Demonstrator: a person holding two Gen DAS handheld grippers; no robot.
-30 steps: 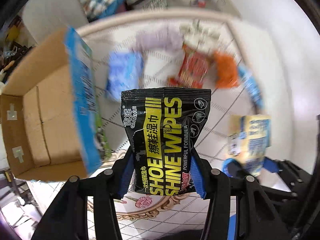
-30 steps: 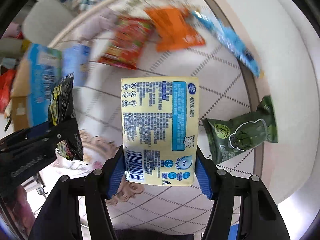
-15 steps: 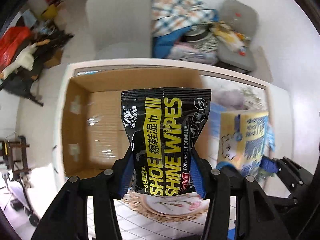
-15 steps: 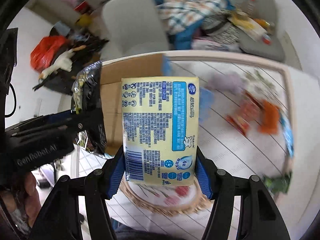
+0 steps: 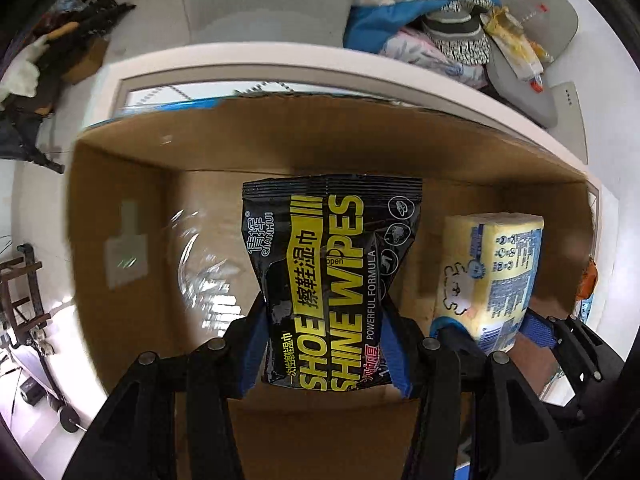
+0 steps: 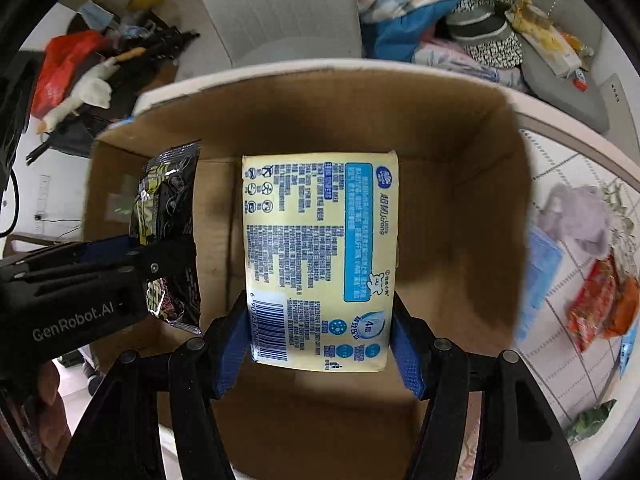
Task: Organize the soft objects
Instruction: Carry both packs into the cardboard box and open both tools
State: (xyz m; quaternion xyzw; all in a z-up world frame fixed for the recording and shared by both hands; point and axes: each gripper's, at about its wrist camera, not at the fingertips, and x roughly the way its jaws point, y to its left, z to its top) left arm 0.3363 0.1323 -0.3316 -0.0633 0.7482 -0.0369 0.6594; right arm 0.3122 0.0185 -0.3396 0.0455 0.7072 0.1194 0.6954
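Note:
My left gripper (image 5: 322, 344) is shut on a black and yellow shoe wipes pack (image 5: 332, 272) and holds it over the open cardboard box (image 5: 132, 208). My right gripper (image 6: 320, 344) is shut on a pale yellow tissue pack (image 6: 320, 256) and holds it over the same box (image 6: 460, 208). The tissue pack also shows in the left wrist view (image 5: 492, 276), to the right of the wipes. The wipes pack shows in the right wrist view (image 6: 168, 220), to the left, in the left gripper.
The box stands at the left end of a white table (image 6: 568, 168). Several soft packets lie on the table to the right: a lilac cloth (image 6: 576, 216), a blue pack (image 6: 540, 272), a red packet (image 6: 592, 304), a green packet (image 6: 588, 420). A grey chair (image 6: 280, 4) stands behind.
Both grippers have swung left from above the table's packets to above the open box, each still holding its pack. The box now fills both views.

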